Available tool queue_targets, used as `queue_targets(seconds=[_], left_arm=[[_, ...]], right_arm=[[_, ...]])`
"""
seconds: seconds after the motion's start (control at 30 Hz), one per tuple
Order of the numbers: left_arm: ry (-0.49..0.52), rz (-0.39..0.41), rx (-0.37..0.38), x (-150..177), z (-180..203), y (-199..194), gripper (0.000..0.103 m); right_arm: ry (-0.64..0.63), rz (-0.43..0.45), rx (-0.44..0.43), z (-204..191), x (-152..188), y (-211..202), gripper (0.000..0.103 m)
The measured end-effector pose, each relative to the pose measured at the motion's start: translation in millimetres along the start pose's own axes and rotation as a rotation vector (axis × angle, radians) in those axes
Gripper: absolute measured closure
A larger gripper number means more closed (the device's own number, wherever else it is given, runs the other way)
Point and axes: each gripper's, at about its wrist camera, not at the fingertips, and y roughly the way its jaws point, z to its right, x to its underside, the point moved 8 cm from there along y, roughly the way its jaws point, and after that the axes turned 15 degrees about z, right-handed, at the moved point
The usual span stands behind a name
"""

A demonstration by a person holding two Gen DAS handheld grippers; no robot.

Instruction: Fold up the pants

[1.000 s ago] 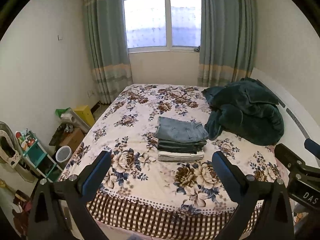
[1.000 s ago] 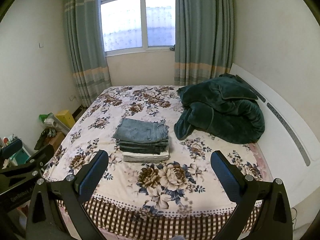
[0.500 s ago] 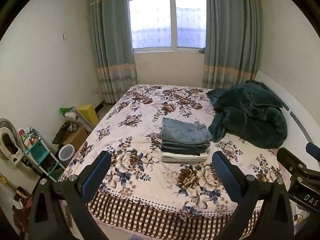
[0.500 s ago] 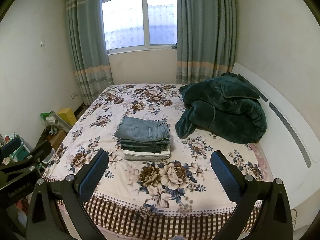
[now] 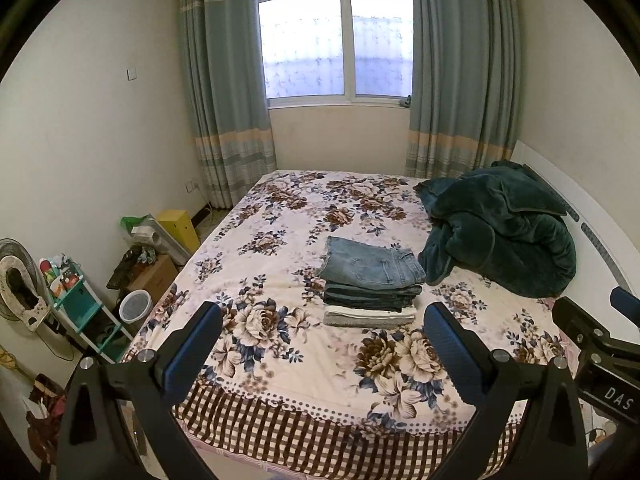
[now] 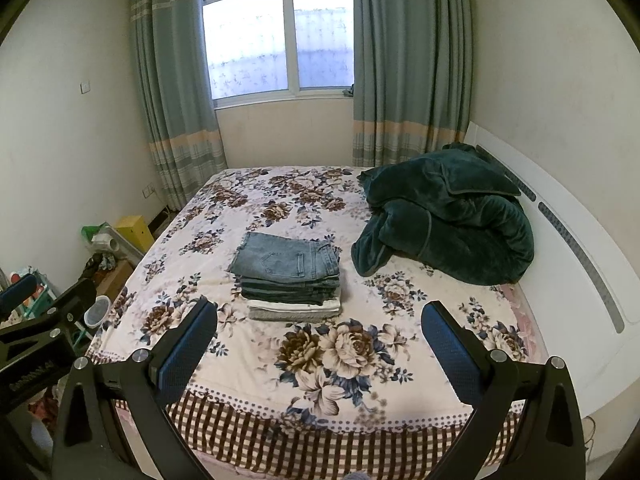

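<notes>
A stack of folded pants (image 5: 370,284) lies mid-bed on the floral bedspread (image 5: 280,216), blue jeans on top, darker jeans under them, pale pants at the bottom. It also shows in the right wrist view (image 6: 290,276). My left gripper (image 5: 322,350) is open and empty, held back over the foot of the bed, well short of the stack. My right gripper (image 6: 318,346) is open and empty, likewise short of the stack. Each gripper shows at the edge of the other's view.
A dark green blanket (image 5: 504,236) is heaped at the bed's right side by the white headboard (image 6: 576,264). Left of the bed on the floor are a yellow box (image 5: 178,228), a cardboard box, a white bin (image 5: 136,306), a teal shelf and a fan.
Both grippers have drawn back and risen slightly from the bed; the stack looks a little farther off. Both stay open. The pants have not moved.
</notes>
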Motion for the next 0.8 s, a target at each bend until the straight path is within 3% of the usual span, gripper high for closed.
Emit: queue_targets(seconds=[0.8], left_arm=[[0.001, 0.006, -0.023, -0.4, -7.3, -8.8, 0.000]], right_arm=[[0.004, -0.007, -0.016, -5.7, 8.6, 1.6, 0.000]])
